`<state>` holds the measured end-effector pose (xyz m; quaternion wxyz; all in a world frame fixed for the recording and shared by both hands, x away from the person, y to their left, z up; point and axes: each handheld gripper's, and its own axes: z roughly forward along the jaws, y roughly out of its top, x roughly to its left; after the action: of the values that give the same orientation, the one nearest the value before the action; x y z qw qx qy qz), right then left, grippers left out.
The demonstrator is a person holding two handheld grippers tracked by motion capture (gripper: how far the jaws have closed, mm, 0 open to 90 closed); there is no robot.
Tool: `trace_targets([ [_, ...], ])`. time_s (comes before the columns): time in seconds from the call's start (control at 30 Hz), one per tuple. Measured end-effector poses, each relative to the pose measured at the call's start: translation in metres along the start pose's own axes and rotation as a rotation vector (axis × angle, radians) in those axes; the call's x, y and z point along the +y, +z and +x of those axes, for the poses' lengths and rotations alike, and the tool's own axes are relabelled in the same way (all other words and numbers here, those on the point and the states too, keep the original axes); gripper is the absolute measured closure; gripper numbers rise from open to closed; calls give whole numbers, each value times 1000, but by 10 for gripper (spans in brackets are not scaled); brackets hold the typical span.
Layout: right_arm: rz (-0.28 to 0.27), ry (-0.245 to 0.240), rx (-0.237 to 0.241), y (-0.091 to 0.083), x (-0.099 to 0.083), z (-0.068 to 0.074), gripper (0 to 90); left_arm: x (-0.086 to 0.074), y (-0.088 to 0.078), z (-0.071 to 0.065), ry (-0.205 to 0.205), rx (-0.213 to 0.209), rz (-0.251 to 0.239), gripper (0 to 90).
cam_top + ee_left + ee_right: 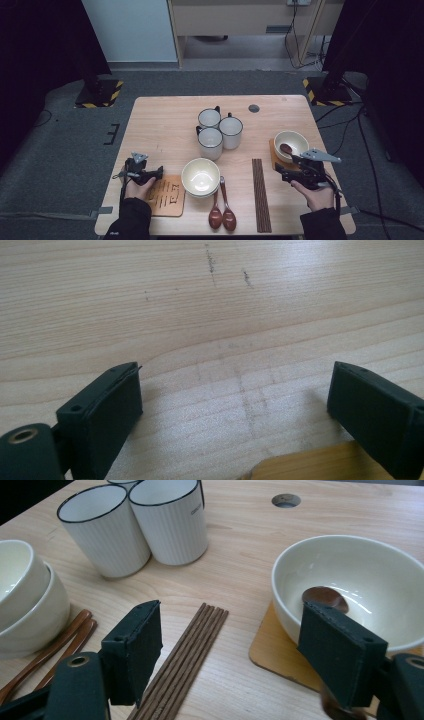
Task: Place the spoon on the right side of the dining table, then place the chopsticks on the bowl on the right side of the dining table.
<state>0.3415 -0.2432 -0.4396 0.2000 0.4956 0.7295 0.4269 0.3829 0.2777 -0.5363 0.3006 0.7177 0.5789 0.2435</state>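
High view: left gripper (159, 172) lies on the table (160, 120) at the edge of a wooden coaster (167, 197); right gripper (281, 167) sits just beside a bowl (292, 141) holding a brown spoon (286, 149).
Left gripper view: jaws stand wide apart over bare wood, nothing between them, a coaster corner (310, 465) below.
Right gripper view: jaws stand open, pinching nothing; chopsticks (187, 655) lie between them, the spoon's handle (336, 706) passes behind the right-hand jaw, and its scoop (322, 597) rests in the bowl (350, 575) on its coaster (272, 650); mugs (135, 522) stand behind.

Brown spoon (322, 598) rests inside the cream bowl (350, 575).
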Motion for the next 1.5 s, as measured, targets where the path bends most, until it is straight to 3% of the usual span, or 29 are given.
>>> trace_targets([
  [0.63, 29, -49, 29, 15, -10, 22, 279, 0, -1, 3, -3, -16, -5, 70],
  [0.8, 34, -61, 25, 18, -13, 26, 299, 0, 0, 1, 18, -16, 0, 71],
  [1.5, 102, -98, 11, 23, -40, 35, 390, 1, 1, 3, 13, -12, 4, 58],
])
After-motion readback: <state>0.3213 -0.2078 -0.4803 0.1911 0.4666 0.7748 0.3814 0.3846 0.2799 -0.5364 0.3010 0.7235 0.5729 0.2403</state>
